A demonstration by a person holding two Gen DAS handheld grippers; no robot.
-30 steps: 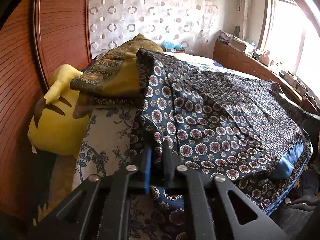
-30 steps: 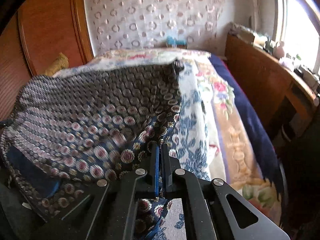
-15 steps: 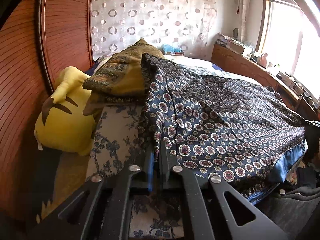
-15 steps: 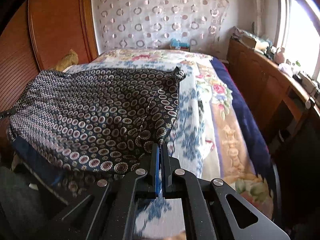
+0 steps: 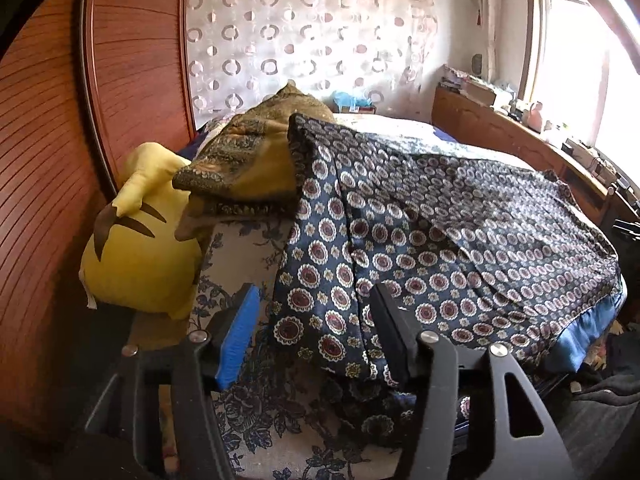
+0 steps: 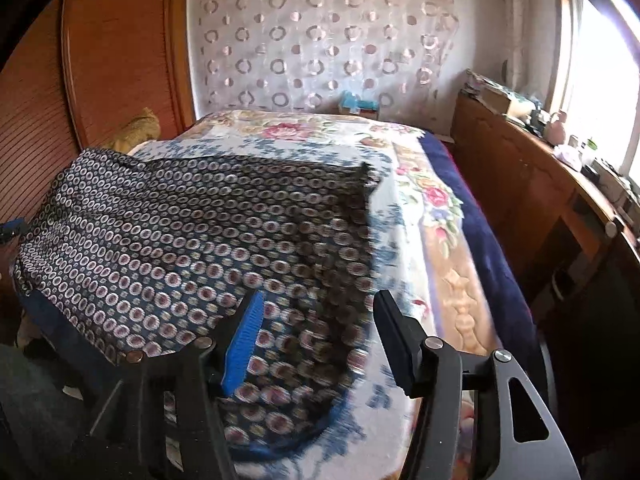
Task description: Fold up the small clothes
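The left tool (image 5: 314, 320) has just sprung apart, its fingers (image 5: 240, 328) wide and pressing on nothing, with the near corner of the navy patterned cloth (image 5: 420, 240) lying loose between them on the bed (image 5: 240, 256). The right tool (image 6: 316, 332) has likewise just opened, its jaws spread over the cloth's (image 6: 180, 232) other near corner without clamping it, floral bedspread (image 6: 420, 200) ahead and to its right. From the left tool, a yellow plush (image 5: 136, 256) sits ahead to the left and a gold cloth (image 5: 256, 160) lies beyond it, touching the navy cloth's far edge.
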